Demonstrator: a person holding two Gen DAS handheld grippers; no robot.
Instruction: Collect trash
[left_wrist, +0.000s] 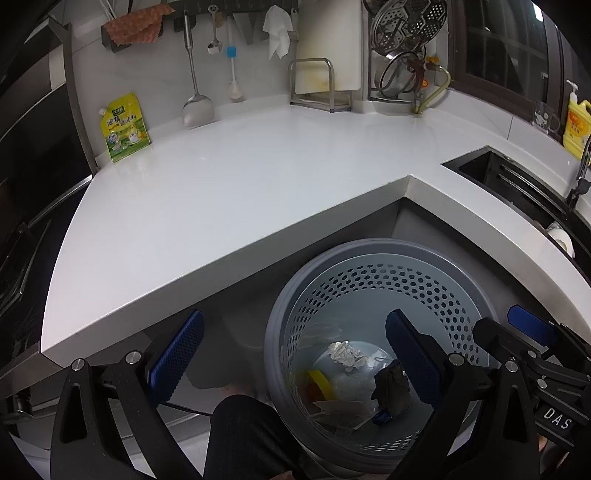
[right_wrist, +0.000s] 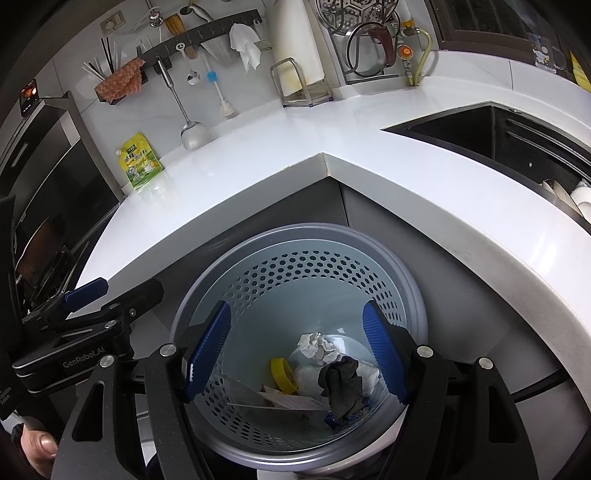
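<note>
A grey perforated trash bin (left_wrist: 369, 280) (right_wrist: 295, 273) stands on the floor in the inner corner of the white counter. In it lie a crumpled white paper (left_wrist: 345, 352) (right_wrist: 317, 347), a dark crumpled wad (left_wrist: 391, 384) (right_wrist: 341, 384), a yellow lid (left_wrist: 319, 382) (right_wrist: 282, 373) and clear wrappers. My right gripper (right_wrist: 295, 352) hangs open right over the bin's mouth, nothing between its blue pads. My left gripper (left_wrist: 293, 354) is open and empty, straddling the bin's left rim. Both grippers sit side by side.
The white counter (left_wrist: 221, 192) (right_wrist: 258, 177) carries a yellow-green pouch (left_wrist: 125, 127) (right_wrist: 142, 160) by the wall. Utensils hang above it, with a board rack (left_wrist: 317, 85) in the corner. A black sink (left_wrist: 517, 184) (right_wrist: 480, 129) lies right. A person's leg (left_wrist: 243, 435) is beside the bin.
</note>
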